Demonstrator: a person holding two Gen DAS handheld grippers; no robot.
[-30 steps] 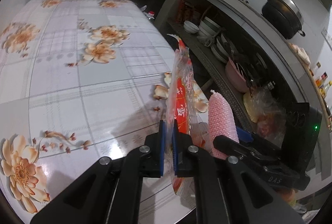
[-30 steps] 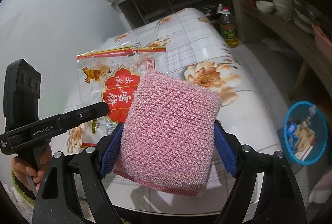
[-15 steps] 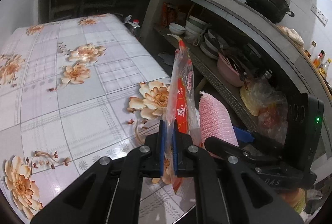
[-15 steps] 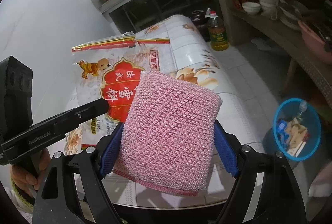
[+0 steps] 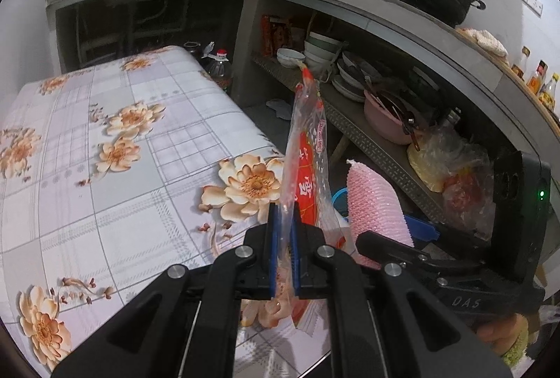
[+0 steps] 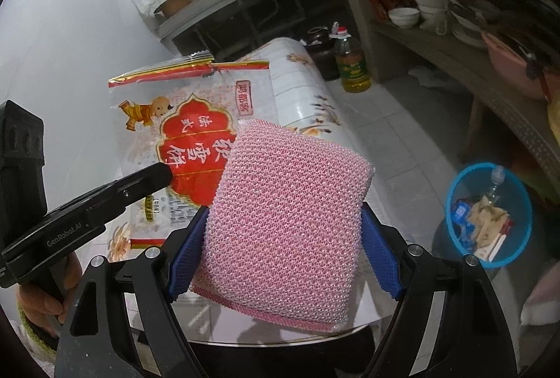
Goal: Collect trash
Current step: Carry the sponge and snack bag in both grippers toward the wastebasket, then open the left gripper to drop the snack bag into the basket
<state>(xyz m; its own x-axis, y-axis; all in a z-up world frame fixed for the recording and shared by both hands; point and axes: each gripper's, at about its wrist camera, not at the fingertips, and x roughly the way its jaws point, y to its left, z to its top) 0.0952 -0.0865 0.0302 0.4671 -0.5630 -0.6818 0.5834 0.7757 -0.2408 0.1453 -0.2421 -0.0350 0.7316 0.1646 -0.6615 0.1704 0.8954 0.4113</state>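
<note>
Snack wrapper, a clear plastic bag with a red printed panel, stands upright and edge-on in the left wrist view, pinched near its lower end between the blue pads of the left gripper, whose fingers are pressed together on the thin film. It hangs above the near right corner of the table, which wears a checked cloth with orange flowers. Just right of the wrapper is the pink scouring pad, also seen edge-on, with the right gripper's black body behind it.

In the right wrist view, from the left: the left gripper's black handle reaches in, gripped by a hand at the lower left edge. The wrapper shows its printed face here, with a cartoon child and red Chinese lettering, held up over the table. The pink scouring pad overlaps its right lower part and fills the middle, clamped at both sides by the right gripper, its blue pads spread to the pad's width. Farther right, on the tiled floor, a blue bin holds what looks like paper scraps and a small bottle, though that corner is too blurred to tell. Beyond the table's far end stands an oil bottle, and shelves with bowls run along the right.
</note>
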